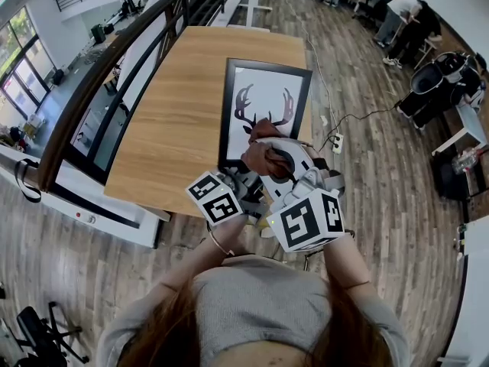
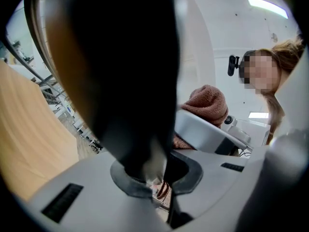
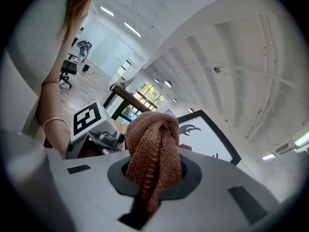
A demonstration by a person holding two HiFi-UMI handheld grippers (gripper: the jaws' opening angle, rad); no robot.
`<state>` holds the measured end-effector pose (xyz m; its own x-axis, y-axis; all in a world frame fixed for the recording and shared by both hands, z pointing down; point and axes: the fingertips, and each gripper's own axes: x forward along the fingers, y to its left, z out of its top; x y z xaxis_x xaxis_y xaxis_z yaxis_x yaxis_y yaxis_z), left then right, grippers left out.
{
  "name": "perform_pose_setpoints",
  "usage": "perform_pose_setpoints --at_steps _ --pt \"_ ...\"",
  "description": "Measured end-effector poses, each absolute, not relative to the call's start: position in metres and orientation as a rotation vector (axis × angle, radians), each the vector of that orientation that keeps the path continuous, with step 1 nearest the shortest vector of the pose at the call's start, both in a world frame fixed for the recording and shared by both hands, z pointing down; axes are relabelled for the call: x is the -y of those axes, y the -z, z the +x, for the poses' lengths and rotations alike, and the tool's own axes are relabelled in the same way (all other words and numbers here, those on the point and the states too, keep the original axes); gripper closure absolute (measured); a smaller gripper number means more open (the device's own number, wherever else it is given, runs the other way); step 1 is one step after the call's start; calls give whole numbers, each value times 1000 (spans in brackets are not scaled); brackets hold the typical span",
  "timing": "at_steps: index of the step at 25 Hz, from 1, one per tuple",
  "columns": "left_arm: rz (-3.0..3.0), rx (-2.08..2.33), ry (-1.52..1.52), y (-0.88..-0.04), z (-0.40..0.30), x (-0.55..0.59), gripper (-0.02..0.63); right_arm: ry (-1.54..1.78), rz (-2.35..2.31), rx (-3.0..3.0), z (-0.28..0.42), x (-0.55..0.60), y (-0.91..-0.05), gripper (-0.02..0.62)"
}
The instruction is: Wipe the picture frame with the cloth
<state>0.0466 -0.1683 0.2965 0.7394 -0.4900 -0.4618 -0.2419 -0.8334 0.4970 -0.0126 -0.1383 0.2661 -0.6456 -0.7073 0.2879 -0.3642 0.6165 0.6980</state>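
A black picture frame [image 1: 263, 90] with a deer-antler print rests on the wooden table [image 1: 179, 105]. My left gripper [image 1: 237, 173] is at the frame's near edge. In the left gripper view its jaws [image 2: 157, 170] are shut on the black frame edge [image 2: 130, 71]. My right gripper [image 1: 279, 160] is shut on a bunched reddish-brown cloth [image 1: 262, 155], held just over the frame's near end. In the right gripper view the cloth [image 3: 152, 144] bulges out between the jaws [image 3: 153, 173], with the frame [image 3: 205, 139] behind it. The cloth [image 2: 207, 103] also shows in the left gripper view.
A dark railing with glass panels [image 1: 114, 75] runs along the table's left side. A power strip [image 1: 337, 141] and its cable lie on the plank floor to the right. People and office chairs [image 1: 439, 82] are at the far right. The table's near edge is close to the person.
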Motion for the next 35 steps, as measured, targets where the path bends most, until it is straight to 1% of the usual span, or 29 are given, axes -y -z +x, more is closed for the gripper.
perform_pose_setpoints --at_steps 7,12,17,20,23,26,28,31,35 --pt "2509 573 833 -300 47 171 577 770 778 2318 -15 124 -275 549" --pt "2487 580 845 -303 48 174 577 727 651 2387 -18 108 -282 549" --pt "2457 591 841 -310 48 179 577 589 533 2521 -16 96 -287 549" --pt "2432 591 864 -309 45 180 577 622 545 2539 -4 98 -273 549" --pt "2432 587 866 -309 46 179 577 764 810 2535 25 119 -232 549" --pt "2430 573 863 -309 46 177 577 815 1353 2590 68 146 -170 549" --pt "2429 559 856 -308 47 176 577 914 1581 2541 95 157 -137 549" --pt "2436 539 851 -304 49 173 577 1058 1661 2431 113 175 -114 549" --pt "2445 513 858 -299 49 168 577 1077 1632 2394 100 200 -121 549"
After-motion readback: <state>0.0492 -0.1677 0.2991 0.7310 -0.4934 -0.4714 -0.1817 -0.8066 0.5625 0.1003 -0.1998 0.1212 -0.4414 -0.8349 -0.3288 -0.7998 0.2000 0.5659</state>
